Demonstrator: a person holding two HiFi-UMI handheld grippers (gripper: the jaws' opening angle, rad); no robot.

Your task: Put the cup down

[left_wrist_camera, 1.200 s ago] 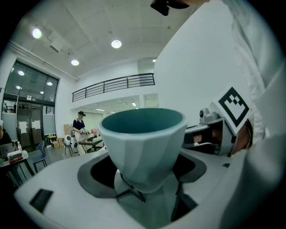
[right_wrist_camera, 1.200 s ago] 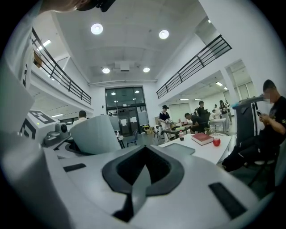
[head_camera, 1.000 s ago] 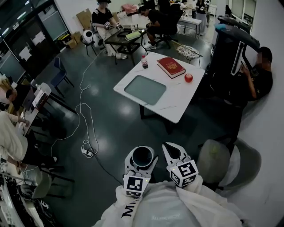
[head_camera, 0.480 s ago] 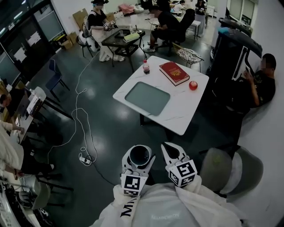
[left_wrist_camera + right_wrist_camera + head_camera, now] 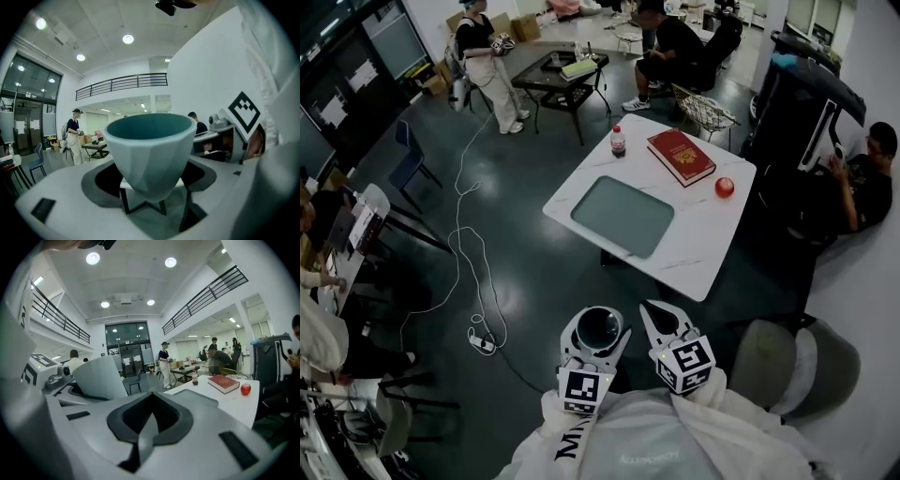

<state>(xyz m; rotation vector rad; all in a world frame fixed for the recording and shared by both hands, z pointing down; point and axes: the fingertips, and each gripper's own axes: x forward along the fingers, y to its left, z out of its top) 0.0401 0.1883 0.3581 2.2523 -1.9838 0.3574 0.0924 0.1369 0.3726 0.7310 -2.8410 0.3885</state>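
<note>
Dark open floor [image 5: 525, 234] all round, a white cable [image 5: 473, 253] snaking down its left side. Low in the centre, the left gripper [image 5: 600, 323] has its jaws spread wide and clamped on the teal-lined cup [image 5: 150, 150], upright in the air. Just beside it, the right gripper [image 5: 659, 309] is closed tight, nothing in it. Ahead and to the right, well apart across bare floor, the white table [image 5: 703, 234] shows its near edge free behind a grey mat [image 5: 623, 216]. A grey chair [image 5: 797, 361] crowds the right.

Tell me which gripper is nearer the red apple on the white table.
Right. The right gripper is below-left of the red apple, short of the table; the left gripper, holding the cup, sits farther left.
</note>
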